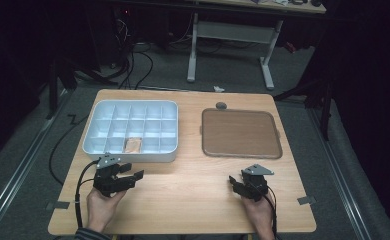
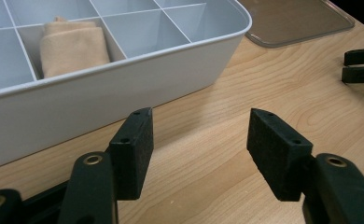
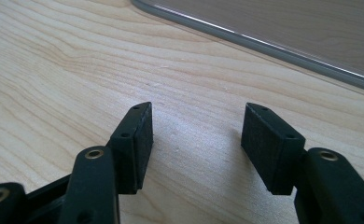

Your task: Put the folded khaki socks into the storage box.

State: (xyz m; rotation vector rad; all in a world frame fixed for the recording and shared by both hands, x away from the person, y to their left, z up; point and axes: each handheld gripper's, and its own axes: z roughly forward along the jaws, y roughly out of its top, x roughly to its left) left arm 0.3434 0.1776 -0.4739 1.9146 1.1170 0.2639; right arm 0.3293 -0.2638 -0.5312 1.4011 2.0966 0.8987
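while both hands rest low on the bench (image 1: pixel 183 200), nothing is held yet: the left hand-held gripper (image 1: pixel 133 176) sits with its jaws spread and empty just in front of the white divided box (image 1: pixel 94 145), and the right hand-held gripper (image 1: pixel 231 181) is likewise wide open with bare wood between its jaws. the folded tan cloth (image 2: pixel 73 44) lies in a front-row compartment of that box, close behind the near wall. over to the right the brown lid (image 1: pixel 240 132) lies flat, well apart from the box. looks like the lid is the next thing to handle, so the right side should slide in low at the near rim (image 3: pixel 264 46), one jaw under the lip, and close firmly. the left can steady the box wall. keep the lid level coming across, or it may catch on a divider.
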